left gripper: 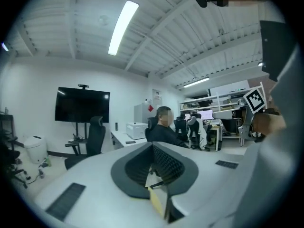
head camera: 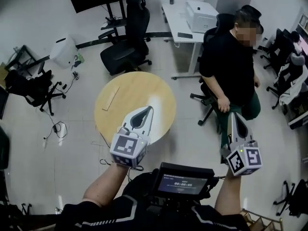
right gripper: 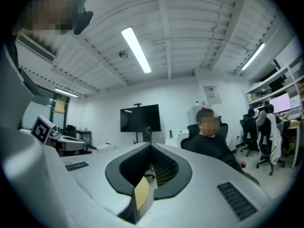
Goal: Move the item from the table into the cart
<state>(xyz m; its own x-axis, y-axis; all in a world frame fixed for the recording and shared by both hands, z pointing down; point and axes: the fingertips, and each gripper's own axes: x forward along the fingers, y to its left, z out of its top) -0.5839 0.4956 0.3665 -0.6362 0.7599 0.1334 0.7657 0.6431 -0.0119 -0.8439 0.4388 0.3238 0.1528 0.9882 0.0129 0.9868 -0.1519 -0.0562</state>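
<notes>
A round wooden table (head camera: 159, 88) stands in the middle of the head view. On its left part lies a thin flat pale piece (head camera: 111, 98). My left gripper (head camera: 150, 108) is held over the table's near edge, jaws shut and empty. Its own view looks level across the room, jaws (left gripper: 152, 145) meeting at the tip with nothing between them. My right gripper (head camera: 232, 113) is off the table to the right, near a seated person's knee, also shut and empty (right gripper: 151, 145). No cart is clearly in view.
A person in black (head camera: 231, 66) sits on a chair right of the table. A black office chair (head camera: 126, 47) stands behind the table, a white desk (head camera: 175, 20) with a printer (head camera: 199, 14) beyond. More chairs and floor cables are at left. A wooden rack (head camera: 260, 221) shows at bottom right.
</notes>
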